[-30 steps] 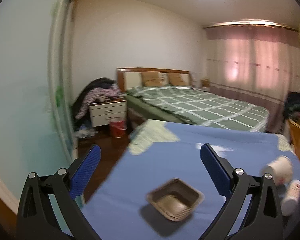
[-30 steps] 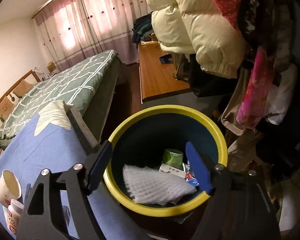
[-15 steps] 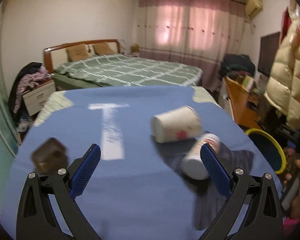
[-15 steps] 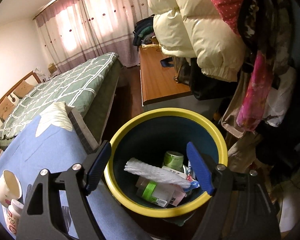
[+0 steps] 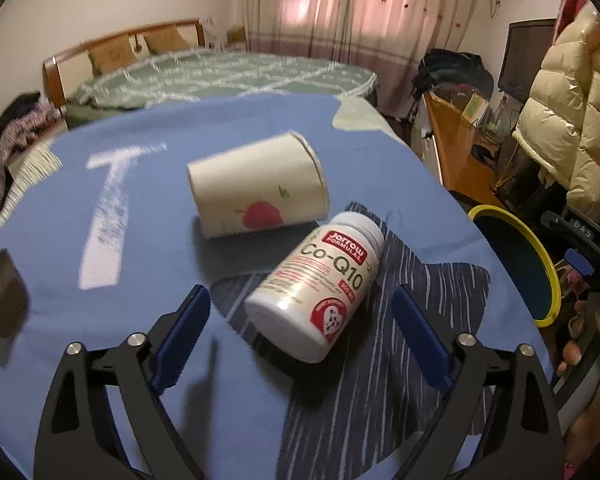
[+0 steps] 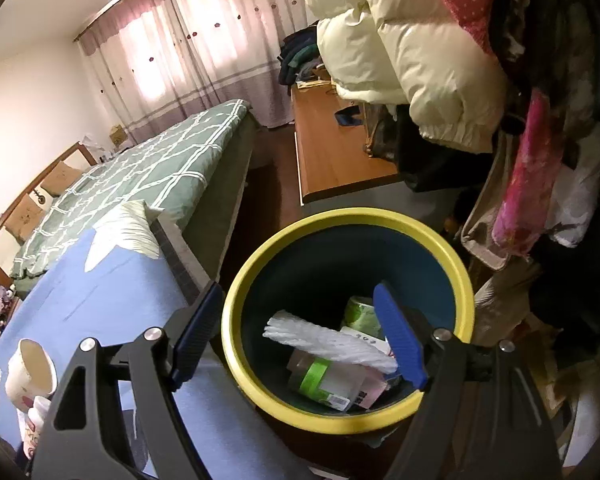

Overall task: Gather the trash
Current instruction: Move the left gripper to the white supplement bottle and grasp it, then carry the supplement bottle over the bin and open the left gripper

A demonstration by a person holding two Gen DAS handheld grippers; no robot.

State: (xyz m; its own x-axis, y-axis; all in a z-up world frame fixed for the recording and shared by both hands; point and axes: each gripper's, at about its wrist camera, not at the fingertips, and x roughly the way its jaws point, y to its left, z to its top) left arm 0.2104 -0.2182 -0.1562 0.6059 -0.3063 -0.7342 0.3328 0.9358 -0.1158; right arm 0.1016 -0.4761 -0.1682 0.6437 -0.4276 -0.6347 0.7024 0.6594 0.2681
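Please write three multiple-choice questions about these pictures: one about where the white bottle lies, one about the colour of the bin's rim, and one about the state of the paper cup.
1. Where does the white pill bottle lie?
A. inside the bin
B. on the blue cloth, between the left gripper's fingers
C. on the green bed

2. What colour is the rim of the trash bin?
A. red
B. white
C. yellow

3. How is the paper cup placed?
A. on its side
B. upright
C. crushed flat

Answers:
1 B: in the left wrist view the bottle rests on the blue cloth ahead of the left gripper, whose jaws are closing without touching it.
2 C: the right wrist view shows a yellow ring around a dark blue inside.
3 A: its round wall lies along the cloth, with the mouth facing sideways.
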